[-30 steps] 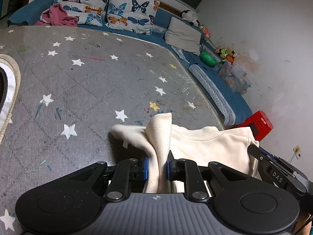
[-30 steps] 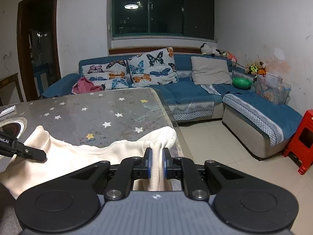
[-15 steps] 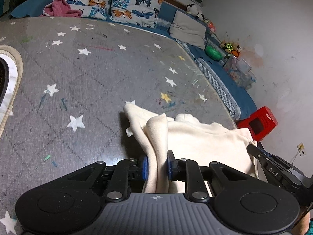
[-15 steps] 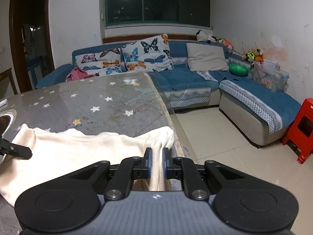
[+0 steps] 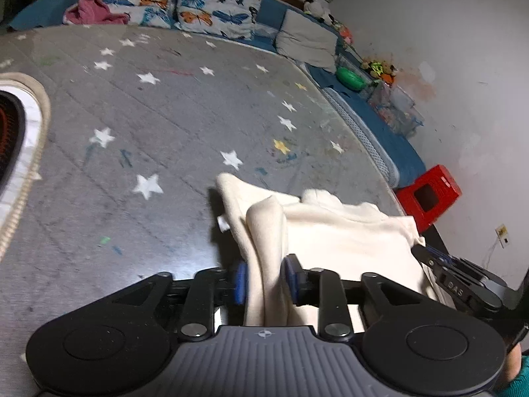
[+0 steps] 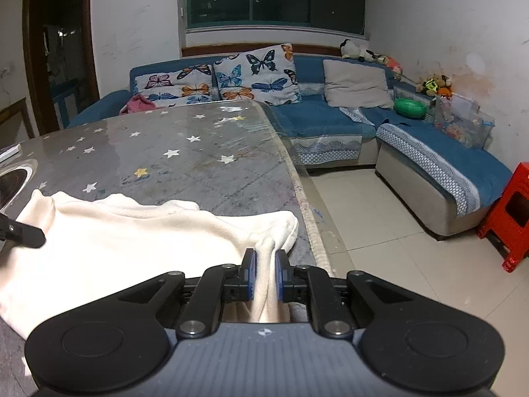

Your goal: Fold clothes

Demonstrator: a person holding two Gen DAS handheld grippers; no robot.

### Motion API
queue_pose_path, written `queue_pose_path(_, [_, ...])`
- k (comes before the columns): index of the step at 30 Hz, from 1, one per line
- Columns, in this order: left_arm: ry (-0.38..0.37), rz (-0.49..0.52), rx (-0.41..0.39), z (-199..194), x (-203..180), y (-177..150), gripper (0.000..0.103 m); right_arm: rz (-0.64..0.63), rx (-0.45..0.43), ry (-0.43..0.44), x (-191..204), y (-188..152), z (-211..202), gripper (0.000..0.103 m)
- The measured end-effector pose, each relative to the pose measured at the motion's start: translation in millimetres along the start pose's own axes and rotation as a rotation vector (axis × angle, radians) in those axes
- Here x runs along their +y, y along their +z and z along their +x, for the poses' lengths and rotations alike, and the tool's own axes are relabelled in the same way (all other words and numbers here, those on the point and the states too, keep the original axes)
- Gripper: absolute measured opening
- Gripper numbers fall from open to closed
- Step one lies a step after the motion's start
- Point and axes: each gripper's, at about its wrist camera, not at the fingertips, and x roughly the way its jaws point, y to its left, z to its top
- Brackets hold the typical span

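Note:
A cream fleece garment (image 5: 347, 231) lies spread on the grey star-patterned table (image 5: 165, 115), near its front right corner. My left gripper (image 5: 264, 281) is shut on a bunched fold at the garment's left side. My right gripper (image 6: 264, 273) is shut on a fold at the garment's (image 6: 115, 241) right end, close to the table's (image 6: 198, 155) right edge. The right gripper's tip shows at the far right of the left wrist view (image 5: 459, 291). The left gripper's tip shows at the left edge of the right wrist view (image 6: 23, 233).
A round inset with a pale rim (image 5: 29, 132) sits at the table's left. A blue corner sofa (image 6: 330, 122) with butterfly cushions stands beyond the table. A red stool (image 6: 509, 211) stands on the tiled floor at right.
Both grippers have lowered with the garment, which now lies flatter and wider on the table. Both stay shut on the cloth.

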Motion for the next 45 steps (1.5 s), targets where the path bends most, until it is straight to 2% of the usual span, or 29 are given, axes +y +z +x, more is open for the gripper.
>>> queue_pose_path(2, [0.014,0.006,-0.036,-9.0,-0.3,4.7,0.04,0.018,-0.007,-0.007,-2.9,2.0,-3.4,0.012])
queue_pose_path(6, [0.02,0.018,-0.116,-27.1,-2.4,17.2,0.038,0.036,-0.056,0.005,-3.4,9.6,-15.4,0.013])
queue_pose_path(9, [-0.014,0.038,-0.133,-29.3,-10.8,23.6,0.035,0.035,-0.075,0.055,6.2,16.3,-16.9,0.013])
queue_pose_path(11, [-0.04,0.061,-0.123,-24.5,-18.9,23.7,0.03,0.032,-0.072,0.088,15.6,19.9,-11.4,0.013])
queue_pose_path(16, [-0.072,0.113,-0.083,-1.6,-36.6,19.7,0.026,0.033,-0.051,0.131,32.6,23.4,9.1,0.013])
queue_pose_path(23, [-0.085,0.159,-0.038,30.2,-46.7,18.3,0.026,0.035,-0.022,0.123,37.6,21.0,28.9,0.013])
queue_pose_path(30, [-0.067,0.135,-0.014,49.4,-40.3,18.2,0.026,0.031,-0.029,0.12,37.5,21.0,31.8,0.014])
queue_pose_path(34, [-0.06,0.135,-0.025,42.8,-41.9,17.2,0.026,0.015,-0.043,0.119,38.7,20.3,16.2,0.022])
queue_pose_path(37, [-0.075,0.15,-0.041,30.8,-44.8,12.9,0.026,0.006,-0.05,0.125,39.6,16.1,1.1,0.035])
queue_pose_path(45, [-0.107,0.221,-0.06,-4.2,-53.1,-18.5,0.027,-0.01,-0.047,0.158,43.8,-13.8,-42.2,0.039])
